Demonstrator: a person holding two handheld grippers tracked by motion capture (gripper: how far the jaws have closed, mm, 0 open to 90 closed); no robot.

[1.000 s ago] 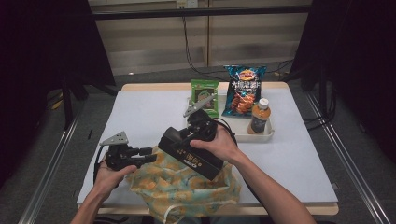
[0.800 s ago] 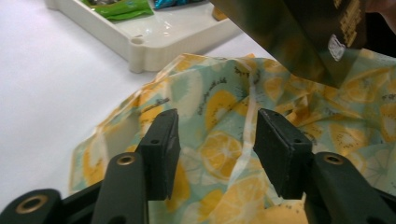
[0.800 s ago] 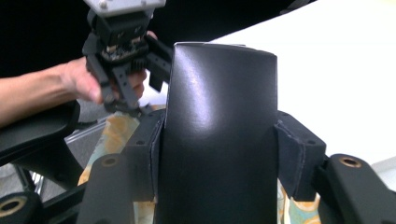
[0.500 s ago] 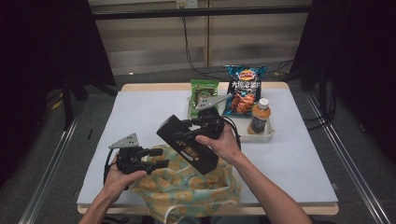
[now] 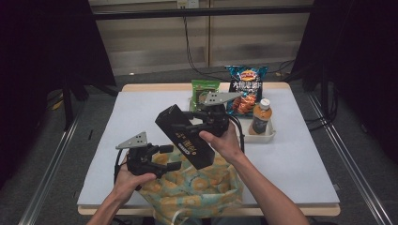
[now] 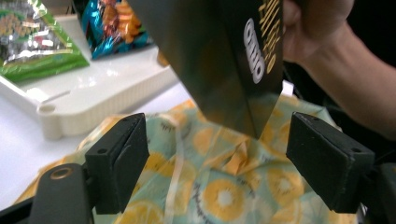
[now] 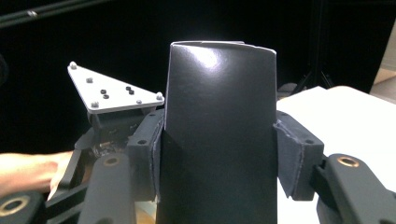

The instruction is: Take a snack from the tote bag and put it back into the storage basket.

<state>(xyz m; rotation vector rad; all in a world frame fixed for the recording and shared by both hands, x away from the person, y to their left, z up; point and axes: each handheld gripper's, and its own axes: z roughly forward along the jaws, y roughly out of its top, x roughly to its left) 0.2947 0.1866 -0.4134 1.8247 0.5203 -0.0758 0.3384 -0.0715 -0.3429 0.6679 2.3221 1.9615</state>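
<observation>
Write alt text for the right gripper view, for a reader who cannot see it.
The right gripper is shut on a tall black box, its two padded jaws pressing the box's sides. Behind at left sits the left gripper's grey three-cornered plate, with part of a hand below it; a white table edge shows at right.

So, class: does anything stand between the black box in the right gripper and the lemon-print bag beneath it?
Nothing visible does. The long black cardboard box hangs tilted over the yellow lemon-print cloth bag; the open left gripper sits beside it.
</observation>
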